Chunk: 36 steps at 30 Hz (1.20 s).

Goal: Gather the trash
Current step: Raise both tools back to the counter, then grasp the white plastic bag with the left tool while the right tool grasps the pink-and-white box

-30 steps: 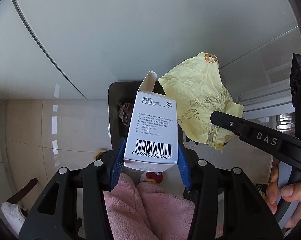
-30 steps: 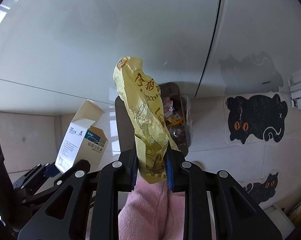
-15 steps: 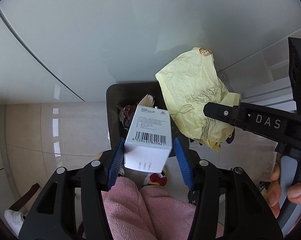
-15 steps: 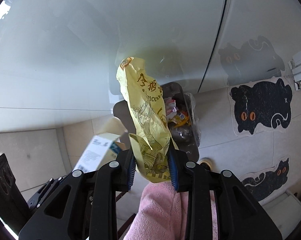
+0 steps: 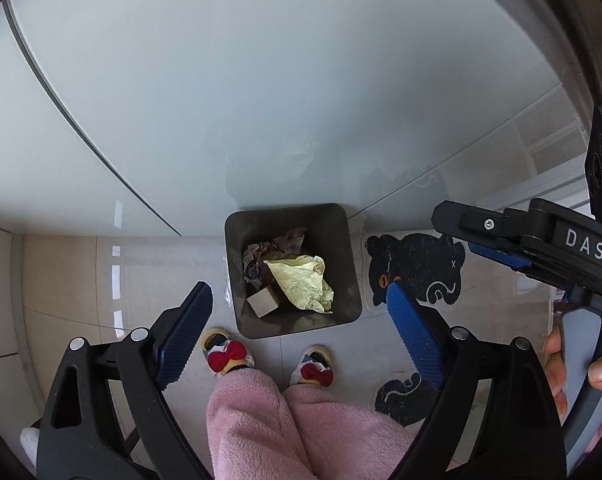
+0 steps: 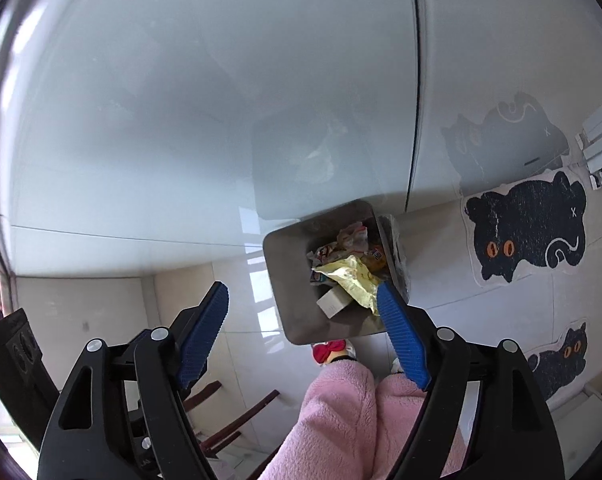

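Both claws, left (image 5: 297, 316) and right (image 6: 301, 312), opening and empty above the bin (image 5: 237, 276). Inside lie the yellow wrapper (image 5: 305, 284), light and crushable, and the small box (image 5: 264, 302), stiff; grip its flat sides.

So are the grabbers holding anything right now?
No. Both jaws are opening with nothing between them; the box and yellow wrapper lie in the bin.

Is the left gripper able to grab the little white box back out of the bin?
Probably yes. The left gripper is opening, empty, above the bin; the white box lies uncovered beside the yellow wrapper.
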### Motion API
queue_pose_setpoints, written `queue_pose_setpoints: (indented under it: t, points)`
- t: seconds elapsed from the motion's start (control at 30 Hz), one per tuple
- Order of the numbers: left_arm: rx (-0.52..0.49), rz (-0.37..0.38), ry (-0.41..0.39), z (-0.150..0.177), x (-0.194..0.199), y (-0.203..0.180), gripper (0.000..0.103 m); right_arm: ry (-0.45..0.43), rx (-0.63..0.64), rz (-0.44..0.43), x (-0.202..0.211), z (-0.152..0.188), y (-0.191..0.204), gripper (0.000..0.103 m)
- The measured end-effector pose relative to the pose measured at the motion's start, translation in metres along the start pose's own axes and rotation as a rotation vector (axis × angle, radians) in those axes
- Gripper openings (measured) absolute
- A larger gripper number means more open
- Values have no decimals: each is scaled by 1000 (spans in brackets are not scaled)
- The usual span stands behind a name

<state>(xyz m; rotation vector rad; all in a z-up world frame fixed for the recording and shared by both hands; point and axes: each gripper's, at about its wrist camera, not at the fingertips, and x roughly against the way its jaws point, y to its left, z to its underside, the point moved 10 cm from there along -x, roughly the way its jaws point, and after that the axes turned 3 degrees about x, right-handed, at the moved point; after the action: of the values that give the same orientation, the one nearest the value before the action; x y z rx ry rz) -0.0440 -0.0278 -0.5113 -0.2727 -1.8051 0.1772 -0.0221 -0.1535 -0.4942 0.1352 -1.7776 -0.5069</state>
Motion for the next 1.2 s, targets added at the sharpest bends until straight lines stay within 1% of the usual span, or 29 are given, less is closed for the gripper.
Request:
queue_pose_setpoints:
  t: [0.07,0.2,0.3,0.37,0.5,0.6,0.73,0.83,1.0,1.1,1.13,1.2]
  points:
    - [-14,12,-43,-9,26,-8,89,-44,48,-6,31,-4,11,83]
    - [-43,32,-136,-30,79,-24,90,-136,119,-28,95,-18,33,84]
    - [-72,37,-204,-48,119,-34,91,-219,142,-36,139,-35,48,91]
    - [-87,41,-253,-63,146,-42,91,-283,167,-36,165,-49,58,92]
    - [-87,68,-327,-95,185,-50,91,-382,212,-31,202,-81,75,94]
    - [-101,73,-370,-121,208,-57,91,-428,205,-37,221,-112,81,94]
    - [-133,56,-415,-159,224,-61,91,-464,193,-17,230,-155,87,94]
    - [-138,54,-428,-188,223,-61,91,-475,197,2,232,-186,92,94]
    - [-169,60,-433,-236,210,-67,90,-462,199,30,217,-234,98,94]
    - [-199,61,-417,-261,193,-71,84,-438,201,41,202,-254,103,94]
    - [-199,65,-407,-269,186,-71,82,-433,199,44,197,-261,105,94]
    - [-178,57,-398,-284,175,-67,80,-421,195,57,187,-272,106,94]
